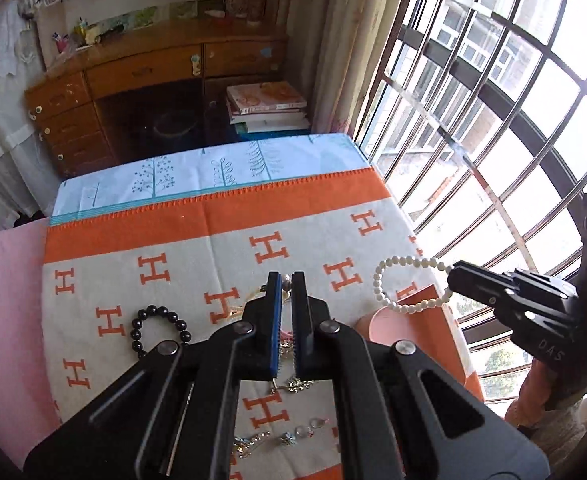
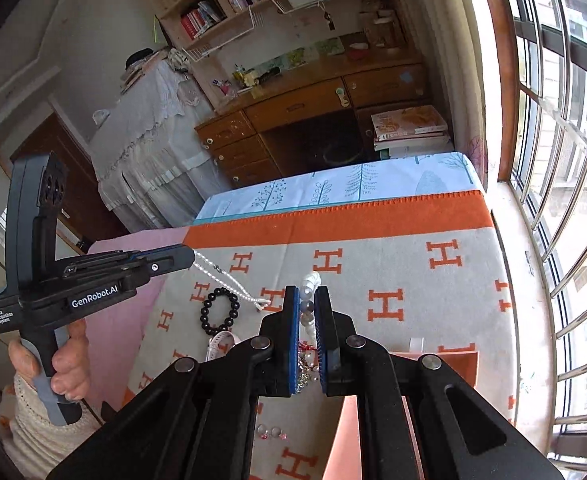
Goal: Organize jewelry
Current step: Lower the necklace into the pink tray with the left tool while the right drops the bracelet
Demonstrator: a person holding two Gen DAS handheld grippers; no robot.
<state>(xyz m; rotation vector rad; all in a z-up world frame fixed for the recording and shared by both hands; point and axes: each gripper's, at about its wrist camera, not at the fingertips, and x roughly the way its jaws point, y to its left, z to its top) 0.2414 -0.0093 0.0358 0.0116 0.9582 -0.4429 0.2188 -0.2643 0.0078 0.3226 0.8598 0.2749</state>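
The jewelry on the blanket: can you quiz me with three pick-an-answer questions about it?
1. Where is the black bracelet?
A. lying on the blanket
B. in a drawer
C. in a gripper

2. What colour are the letters on the blanket?
A. blue
B. orange
C. green

3. What is happening to the white bracelet?
A. it lies flat
B. the right gripper holds it up
C. it is broken apart

Answers:
1. A: the black bracelet rests on the blanket.
2. B: the letters are orange.
3. B: the white bracelet hangs from the right gripper.
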